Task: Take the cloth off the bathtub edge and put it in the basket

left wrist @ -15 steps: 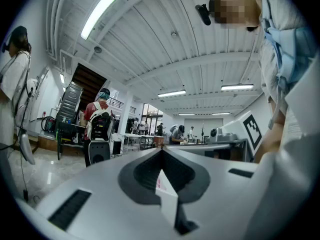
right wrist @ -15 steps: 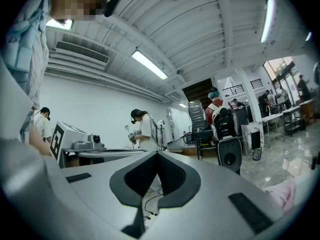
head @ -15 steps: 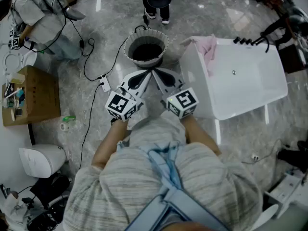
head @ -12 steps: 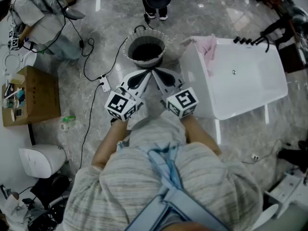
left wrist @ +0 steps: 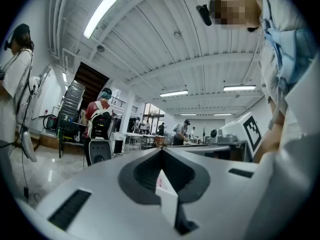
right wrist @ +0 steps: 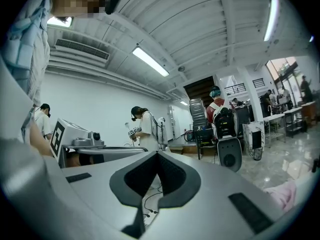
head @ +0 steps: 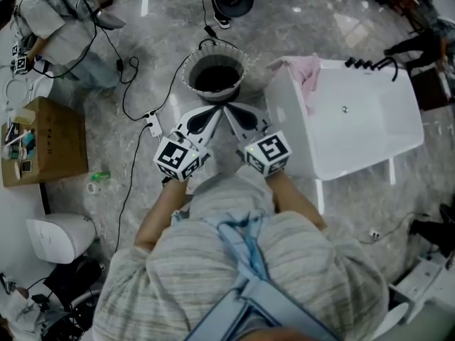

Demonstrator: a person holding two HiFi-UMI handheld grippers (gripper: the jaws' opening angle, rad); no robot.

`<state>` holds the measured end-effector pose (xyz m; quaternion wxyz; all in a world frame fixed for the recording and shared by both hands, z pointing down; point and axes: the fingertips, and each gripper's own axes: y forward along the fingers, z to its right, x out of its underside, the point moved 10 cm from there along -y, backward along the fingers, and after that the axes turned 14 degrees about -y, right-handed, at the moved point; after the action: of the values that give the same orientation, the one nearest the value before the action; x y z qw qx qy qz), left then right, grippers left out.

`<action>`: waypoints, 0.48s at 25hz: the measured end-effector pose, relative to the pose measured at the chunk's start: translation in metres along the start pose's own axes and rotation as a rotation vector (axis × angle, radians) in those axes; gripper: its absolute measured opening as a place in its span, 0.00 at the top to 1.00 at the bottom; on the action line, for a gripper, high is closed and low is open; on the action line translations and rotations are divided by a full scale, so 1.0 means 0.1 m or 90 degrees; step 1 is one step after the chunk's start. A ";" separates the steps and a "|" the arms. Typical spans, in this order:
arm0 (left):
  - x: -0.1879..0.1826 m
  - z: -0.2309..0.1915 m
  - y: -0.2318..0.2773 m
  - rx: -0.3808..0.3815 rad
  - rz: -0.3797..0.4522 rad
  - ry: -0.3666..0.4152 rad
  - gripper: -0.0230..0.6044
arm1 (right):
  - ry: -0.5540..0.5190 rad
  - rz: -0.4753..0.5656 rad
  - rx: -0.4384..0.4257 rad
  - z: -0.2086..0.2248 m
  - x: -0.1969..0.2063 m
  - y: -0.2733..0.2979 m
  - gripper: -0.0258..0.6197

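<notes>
Marble floor (head: 306, 20), pink cloth (head: 306, 69) on tub (head: 370, 130), hand-held grippers L (head: 217, 110), R (head: 229, 110) closed, empty

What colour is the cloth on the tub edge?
It's a pale pink fabric cloth, clearest in the head view.

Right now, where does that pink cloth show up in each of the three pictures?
Head view: the pink cloth hangs over the edge of the white bathtub, at the end beside the basket, upper right of centre.
Left gripper view: not in it.
Right gripper view: at the bottom right edge.
Shared landmark: the dark staircase, seen in both gripper views.
</notes>
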<state>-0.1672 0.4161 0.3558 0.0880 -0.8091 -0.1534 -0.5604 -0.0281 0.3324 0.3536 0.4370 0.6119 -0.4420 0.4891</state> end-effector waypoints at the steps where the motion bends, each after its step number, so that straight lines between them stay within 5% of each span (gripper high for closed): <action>1: 0.00 -0.01 0.00 0.000 0.000 -0.001 0.96 | 0.001 -0.001 0.000 0.00 0.00 0.01 0.96; 12: 0.00 -0.11 -0.07 -0.014 0.004 -0.005 0.96 | 0.015 0.030 -0.012 -0.03 0.00 0.11 0.96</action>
<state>-0.1790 0.4188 0.3597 0.0801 -0.8127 -0.1452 -0.5585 -0.0393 0.3326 0.3556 0.4358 0.5915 -0.4559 0.5024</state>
